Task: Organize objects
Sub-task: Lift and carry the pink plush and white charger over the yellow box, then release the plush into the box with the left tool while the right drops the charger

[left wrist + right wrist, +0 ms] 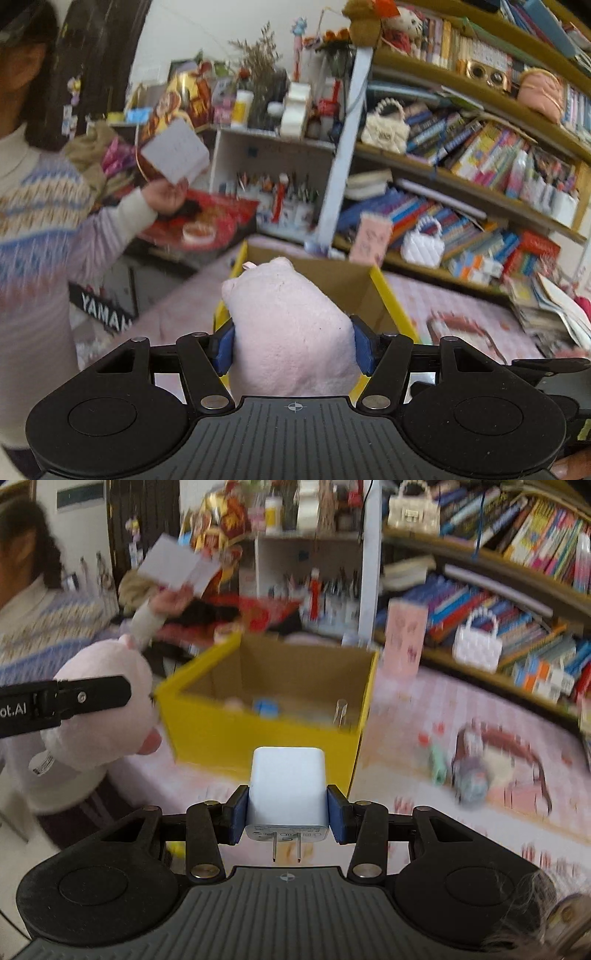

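My left gripper [293, 349] is shut on a pink plush toy [290, 325] and holds it in the air in front of the yellow cardboard box [393, 301]. The toy also shows in the right wrist view [107, 716], left of the box, with a left finger across it. My right gripper [288, 819] is shut on a white plug adapter [287, 790], its two prongs pointing back at the camera. It is held just in front of the open yellow box [258, 734]. The box holds several small items, blurred.
The box stands on a pink patterned bed cover [461, 716]. A small toy and bag [476, 771] lie on it to the right. Crowded bookshelves [480, 155] run along the right. A person [40, 206] at left holds up a white card [175, 155].
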Demonstrator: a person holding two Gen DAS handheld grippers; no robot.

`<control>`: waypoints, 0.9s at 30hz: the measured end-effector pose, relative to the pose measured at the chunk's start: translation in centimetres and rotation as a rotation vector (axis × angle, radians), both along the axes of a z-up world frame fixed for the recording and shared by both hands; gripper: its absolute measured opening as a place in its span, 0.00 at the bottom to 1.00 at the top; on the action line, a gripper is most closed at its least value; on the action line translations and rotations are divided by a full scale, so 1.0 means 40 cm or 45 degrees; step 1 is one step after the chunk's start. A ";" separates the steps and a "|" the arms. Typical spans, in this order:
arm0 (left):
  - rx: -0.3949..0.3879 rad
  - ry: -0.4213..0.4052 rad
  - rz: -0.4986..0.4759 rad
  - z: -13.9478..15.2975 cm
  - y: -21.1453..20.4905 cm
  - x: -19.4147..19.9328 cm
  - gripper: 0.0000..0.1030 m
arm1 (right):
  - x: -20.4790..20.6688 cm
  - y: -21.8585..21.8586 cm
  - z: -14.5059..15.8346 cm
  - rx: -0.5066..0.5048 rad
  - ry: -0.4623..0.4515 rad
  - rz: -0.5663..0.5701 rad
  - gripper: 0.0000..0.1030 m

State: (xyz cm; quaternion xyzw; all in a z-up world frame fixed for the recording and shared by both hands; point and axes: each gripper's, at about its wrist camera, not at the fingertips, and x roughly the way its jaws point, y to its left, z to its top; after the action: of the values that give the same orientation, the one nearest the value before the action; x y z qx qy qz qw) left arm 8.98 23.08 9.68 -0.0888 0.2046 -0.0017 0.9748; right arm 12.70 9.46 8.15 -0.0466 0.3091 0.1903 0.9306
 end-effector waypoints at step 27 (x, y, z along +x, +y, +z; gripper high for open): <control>0.117 0.334 0.065 -0.178 -0.026 0.484 0.61 | 0.500 0.136 -0.126 -0.343 0.077 0.349 0.40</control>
State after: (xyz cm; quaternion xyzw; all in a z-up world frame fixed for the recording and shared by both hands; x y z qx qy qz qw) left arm 28.35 22.02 2.55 -0.0486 0.3278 0.0443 0.9424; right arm 32.71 14.89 3.11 -0.2066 0.3503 0.2735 0.8717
